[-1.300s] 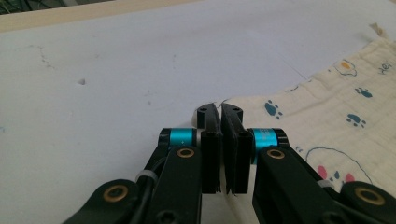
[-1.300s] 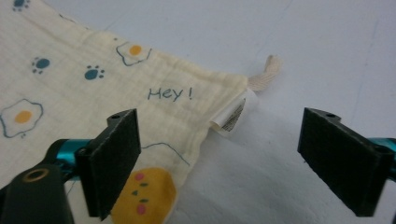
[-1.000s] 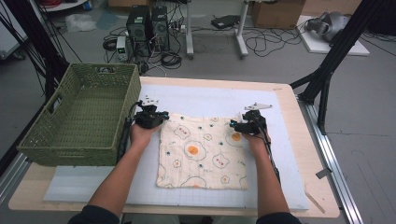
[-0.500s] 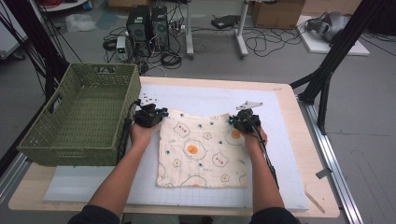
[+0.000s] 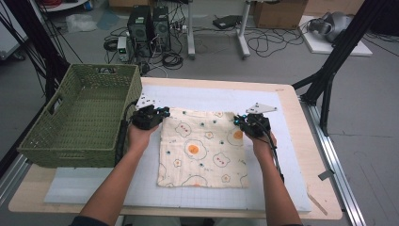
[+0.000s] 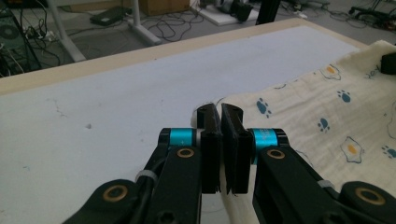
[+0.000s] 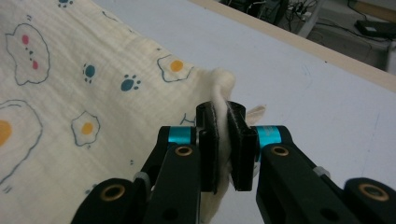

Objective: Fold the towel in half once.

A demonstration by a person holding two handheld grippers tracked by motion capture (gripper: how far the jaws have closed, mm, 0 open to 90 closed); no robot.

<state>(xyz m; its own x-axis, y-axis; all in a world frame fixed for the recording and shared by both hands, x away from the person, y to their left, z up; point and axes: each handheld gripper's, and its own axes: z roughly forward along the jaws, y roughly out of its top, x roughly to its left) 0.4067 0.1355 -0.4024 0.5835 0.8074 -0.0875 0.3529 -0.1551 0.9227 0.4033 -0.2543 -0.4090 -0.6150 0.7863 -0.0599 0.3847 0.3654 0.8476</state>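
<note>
While both far corners of the cloth are pinched, the moment reads as follows.

Right gripper (image 7: 223,140): its jaws have just been closing, and they now clamp a bunched fold of the cloth's (image 5: 203,149) far right corner; a puff of fabric stands up above the pads.
Left gripper (image 6: 220,149): jaws pressed nearly together on the far left corner, with only a thin edge of fabric between the pads.
What has changed: a second ago the right gripper stood open over its corner; now it is clamped like the left, and in the high view the far edge looks slightly gathered.
Meaning for the work: with both corners gripped, I judge the grasping step done and a lift or fold toward the person to be next.
Cloth position: it lies flat on the white mat (image 5: 202,98), printed with eggs and paw marks, its near edge toward the person and its far edge spanning between the two grippers.
Basket (image 5: 75,117): green, woven, on the table just left of the left gripper, apart from the cloth.
</note>
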